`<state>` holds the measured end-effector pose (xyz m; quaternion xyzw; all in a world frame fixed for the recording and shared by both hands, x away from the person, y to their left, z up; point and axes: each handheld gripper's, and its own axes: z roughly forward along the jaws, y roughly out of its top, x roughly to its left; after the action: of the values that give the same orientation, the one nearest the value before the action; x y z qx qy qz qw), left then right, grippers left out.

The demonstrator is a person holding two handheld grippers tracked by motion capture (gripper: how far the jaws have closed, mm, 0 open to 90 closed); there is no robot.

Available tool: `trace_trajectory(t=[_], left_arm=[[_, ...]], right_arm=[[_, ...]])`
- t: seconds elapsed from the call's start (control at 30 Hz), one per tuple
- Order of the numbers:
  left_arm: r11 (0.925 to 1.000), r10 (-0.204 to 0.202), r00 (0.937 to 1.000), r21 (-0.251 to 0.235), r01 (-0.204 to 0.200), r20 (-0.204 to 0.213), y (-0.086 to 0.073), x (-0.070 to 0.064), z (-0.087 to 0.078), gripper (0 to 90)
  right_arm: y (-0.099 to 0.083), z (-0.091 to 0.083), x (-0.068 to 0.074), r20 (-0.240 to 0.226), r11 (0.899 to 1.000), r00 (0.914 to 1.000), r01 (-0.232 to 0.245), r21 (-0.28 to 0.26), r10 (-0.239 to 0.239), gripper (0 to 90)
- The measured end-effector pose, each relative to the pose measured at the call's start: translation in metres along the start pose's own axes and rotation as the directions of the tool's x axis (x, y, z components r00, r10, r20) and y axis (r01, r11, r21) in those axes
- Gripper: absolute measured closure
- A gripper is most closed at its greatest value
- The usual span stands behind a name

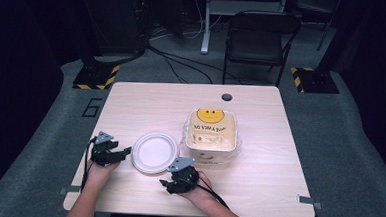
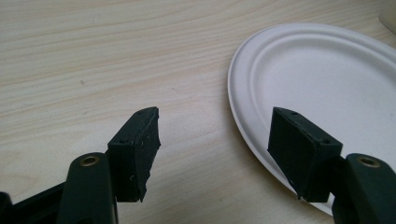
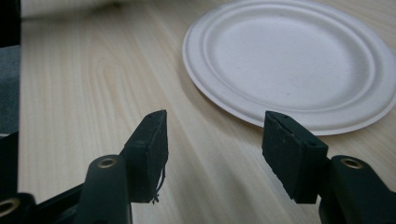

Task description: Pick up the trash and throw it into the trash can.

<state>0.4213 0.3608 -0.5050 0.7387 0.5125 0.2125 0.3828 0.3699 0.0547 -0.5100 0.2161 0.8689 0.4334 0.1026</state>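
Note:
A white paper plate [image 1: 154, 152] lies empty on the wooden table [image 1: 146, 101], left of centre. To its right sits a clear plastic bag with a yellow smiley face [image 1: 211, 131] and a pale square container inside. My left gripper [image 1: 123, 152] rests on the table just left of the plate, pointing at it. In the left gripper view it [image 2: 215, 126] is open and holds nothing, and its right jaw overlaps the plate's rim [image 2: 327, 79]. My right gripper [image 1: 165, 183] sits near the front edge, below the plate. In the right gripper view it [image 3: 215, 123] is open and empty, a little short of the plate [image 3: 289, 56].
A round cable hole [image 1: 226, 97] marks the table's far edge. Behind the table stand a black folding chair [image 1: 259, 39] and a white desk leg [image 1: 205, 24] on grey carpet, with cables on the floor. The bare tabletop stretches right of the bag.

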Motion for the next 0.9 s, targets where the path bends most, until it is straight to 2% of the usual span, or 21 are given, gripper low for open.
trace_trajectory(t=[0.03, 0.07, 0.1, 0.17, 0.27, 0.4, 0.63, 0.9], left_arm=[[1.0, 0.003, 1.0, 0.002, -0.003, 0.004, 0.001, -0.002, 0.0, 32.8], [1.0, 0.003, 1.0, 0.002, -0.003, 0.004, 0.001, -0.002, 0.0, 32.7], [1.0, 0.009, 1.0, -0.001, -0.009, 0.002, 0.001, -0.003, 0.001, 32.7], [0.9999, 0.012, 0.9999, 0.006, -0.012, 0.004, 0.001, -0.003, 0.002, 32.6], [0.9999, 0.01, 0.9999, 0.004, -0.01, 0.007, 0.001, -0.003, 0.002, 32.6], [1.0, 0.008, 0.9999, 0.005, -0.008, 0.014, 0.002, -0.004, 0.003, 32.5], [0.9999, 0.009, 0.9996, 0.009, -0.01, 0.027, 0.004, -0.007, 0.007, 32.4], [0.9995, 0.023, 0.9988, 0.022, -0.024, 0.043, 0.006, -0.013, 0.012, 32.6]], right_arm=[[0.001, 0.003, 0.0, 0.024, 1.0, 0.9995, -0.019, -0.008, 0.019, 39.3], [0.001, 0.003, 0.0, 0.024, 1.0, 0.9995, -0.019, -0.008, 0.019, 39.3], [0.001, 0.006, -0.001, 0.054, 0.999, 0.9977, -0.04, -0.016, 0.041, 38.5], [0.002, 0.008, -0.004, 0.068, 0.997, 0.995, -0.071, -0.028, 0.073, 37.4], [0.002, 0.012, -0.006, 0.084, 0.995, 0.9918, -0.093, -0.038, 0.096, 37.2], [0.004, 0.016, -0.006, 0.089, 0.995, 0.9923, -0.083, -0.048, 0.087, 37.2], [0.009, 0.023, -0.003, 0.072, 0.994, 0.9928, -0.091, -0.062, 0.096, 37.1], [0.012, 0.03, -0.003, 0.074, 0.995, 0.9935, -0.084, -0.045, 0.087, 37.2]])
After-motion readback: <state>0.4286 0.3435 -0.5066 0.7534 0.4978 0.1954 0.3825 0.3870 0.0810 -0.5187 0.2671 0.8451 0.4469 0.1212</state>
